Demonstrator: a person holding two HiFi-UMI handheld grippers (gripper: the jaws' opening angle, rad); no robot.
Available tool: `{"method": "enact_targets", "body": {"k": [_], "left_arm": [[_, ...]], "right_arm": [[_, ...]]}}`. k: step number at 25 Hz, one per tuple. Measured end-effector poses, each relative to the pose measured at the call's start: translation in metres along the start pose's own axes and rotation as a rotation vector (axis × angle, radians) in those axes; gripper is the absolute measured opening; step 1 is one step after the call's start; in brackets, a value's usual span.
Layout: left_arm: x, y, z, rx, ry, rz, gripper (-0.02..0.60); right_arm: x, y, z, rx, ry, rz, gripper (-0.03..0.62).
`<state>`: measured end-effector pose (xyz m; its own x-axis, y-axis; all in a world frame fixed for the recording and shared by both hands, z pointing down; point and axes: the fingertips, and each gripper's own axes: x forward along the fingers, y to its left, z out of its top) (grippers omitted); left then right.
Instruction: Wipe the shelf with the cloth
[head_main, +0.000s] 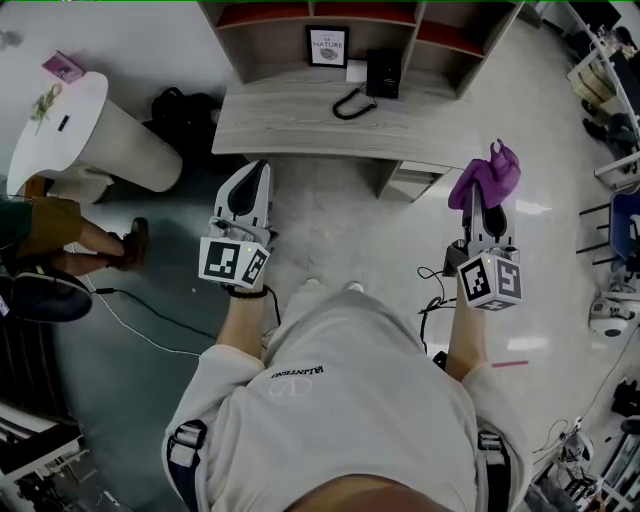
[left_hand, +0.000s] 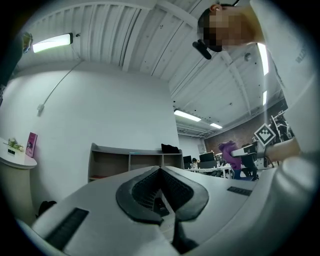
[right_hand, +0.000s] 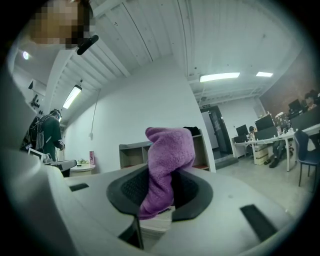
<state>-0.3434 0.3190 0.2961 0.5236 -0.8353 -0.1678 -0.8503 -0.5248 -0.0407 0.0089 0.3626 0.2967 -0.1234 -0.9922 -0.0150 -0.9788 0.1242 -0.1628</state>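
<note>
The purple cloth (head_main: 486, 176) sticks up from my right gripper (head_main: 484, 196), whose jaws are shut on it; in the right gripper view the cloth (right_hand: 165, 165) fills the gap between the pads. My left gripper (head_main: 246, 192) is shut with nothing in it, its dark pads (left_hand: 159, 192) pressed together. The wooden shelf unit (head_main: 345, 80) stands ahead of both grippers, with a desk-like top and open cubbies behind. It also shows far off in the left gripper view as the shelf (left_hand: 131, 162). Both grippers are held short of it, apart from each other.
On the shelf stand a framed sign (head_main: 328, 45) and a black telephone (head_main: 382, 72) with its cord. A white round table (head_main: 85, 130) is at the left, a black bag (head_main: 185, 110) beside it. A seated person (head_main: 60, 235) is at far left. Cables (head_main: 140, 320) lie on the floor.
</note>
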Motion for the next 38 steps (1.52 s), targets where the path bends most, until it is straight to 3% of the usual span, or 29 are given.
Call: {"method": "enact_targets", "body": {"k": [16, 29, 38], "left_arm": [[0.022, 0.003, -0.02, -0.014, 0.012, 0.013, 0.0], [0.114, 0.043, -0.028, -0.023, -0.016, -0.058, 0.0], [0.19, 0.068, -0.056, -0.062, 0.0, -0.157, 0.0]], "right_arm": [[0.025, -0.012, -0.019, -0.001, 0.034, 0.014, 0.1], [0.108, -0.019, -0.016, -0.015, 0.033, -0.02, 0.1], [0.176, -0.026, -0.02, -0.028, 0.043, -0.082, 0.1]]}}
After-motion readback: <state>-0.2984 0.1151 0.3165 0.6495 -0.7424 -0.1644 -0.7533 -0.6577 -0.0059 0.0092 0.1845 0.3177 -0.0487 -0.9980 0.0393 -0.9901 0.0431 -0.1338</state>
